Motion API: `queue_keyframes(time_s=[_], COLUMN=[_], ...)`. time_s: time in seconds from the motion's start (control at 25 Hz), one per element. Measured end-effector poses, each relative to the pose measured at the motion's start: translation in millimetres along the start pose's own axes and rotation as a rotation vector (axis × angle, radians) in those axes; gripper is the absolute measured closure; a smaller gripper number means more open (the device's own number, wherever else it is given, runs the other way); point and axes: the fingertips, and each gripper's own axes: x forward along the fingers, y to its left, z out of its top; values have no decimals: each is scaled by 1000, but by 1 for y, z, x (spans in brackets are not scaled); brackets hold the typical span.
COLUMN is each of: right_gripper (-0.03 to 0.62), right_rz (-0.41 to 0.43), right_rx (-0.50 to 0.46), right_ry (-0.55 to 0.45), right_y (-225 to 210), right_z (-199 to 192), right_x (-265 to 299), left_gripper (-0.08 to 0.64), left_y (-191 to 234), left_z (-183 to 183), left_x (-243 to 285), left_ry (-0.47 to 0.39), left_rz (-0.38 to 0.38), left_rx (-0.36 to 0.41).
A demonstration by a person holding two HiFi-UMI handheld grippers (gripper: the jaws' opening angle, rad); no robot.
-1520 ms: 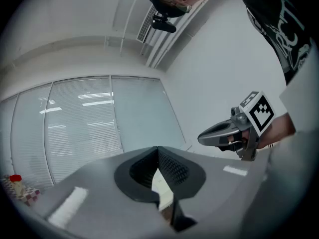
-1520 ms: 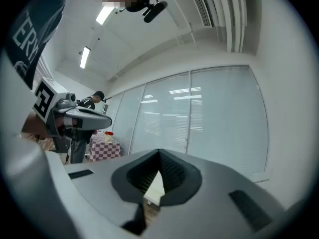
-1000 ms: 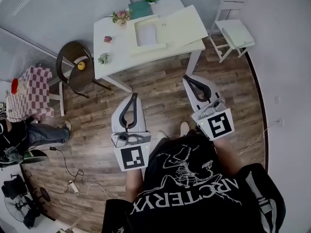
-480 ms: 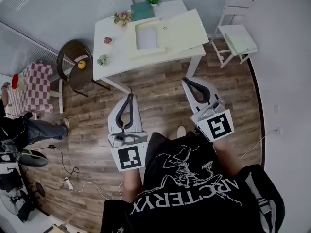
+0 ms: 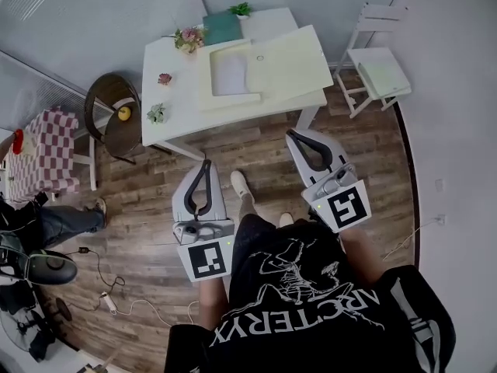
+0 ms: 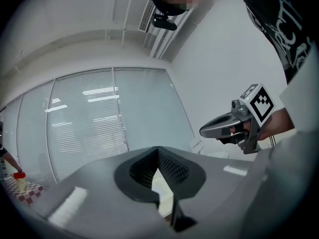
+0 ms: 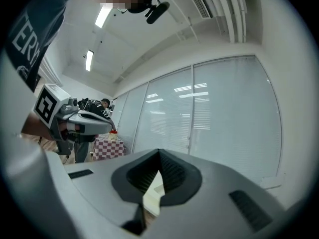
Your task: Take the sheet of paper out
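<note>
White paper (image 5: 231, 74) lies inside the open pale folder (image 5: 287, 57) around the middle of the table (image 5: 167, 103), untouched. My left gripper (image 5: 206, 164) and right gripper (image 5: 293, 135) are both closed on nothing and held level over the wood floor (image 5: 256, 150), short of the table's near edge. I judge nothing done yet: reaching, gripping and pulling the paper out are all left.

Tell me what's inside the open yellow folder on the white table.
A white sheet of paper lies in the left half of the folder, as the head view shows it. Anything beneath the sheet is covered.
</note>
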Motion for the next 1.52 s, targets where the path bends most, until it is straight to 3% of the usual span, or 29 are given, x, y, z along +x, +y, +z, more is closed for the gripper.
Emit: queue_keyframes(time_s=[0.4, 0.76, 1.08, 1.52], right_gripper=[580, 580, 580, 580], right_rz=[-47, -148, -165, -35], right_rx=[14, 13, 52, 118], right_ry=[43, 64, 112, 125], right_y=[-42, -76, -111, -143], right_z=[-18, -11, -29, -62], right_x=[145, 242, 261, 280], left_gripper=[548, 548, 549, 548], left_y=[93, 172, 180, 176], left_z=[-40, -44, -51, -52], left_x=[127, 212, 252, 269], left_ry=[-4, -37, -5, 48], left_rz=[-93, -166, -183, -55], left_rx=[-28, -17, -33, -28])
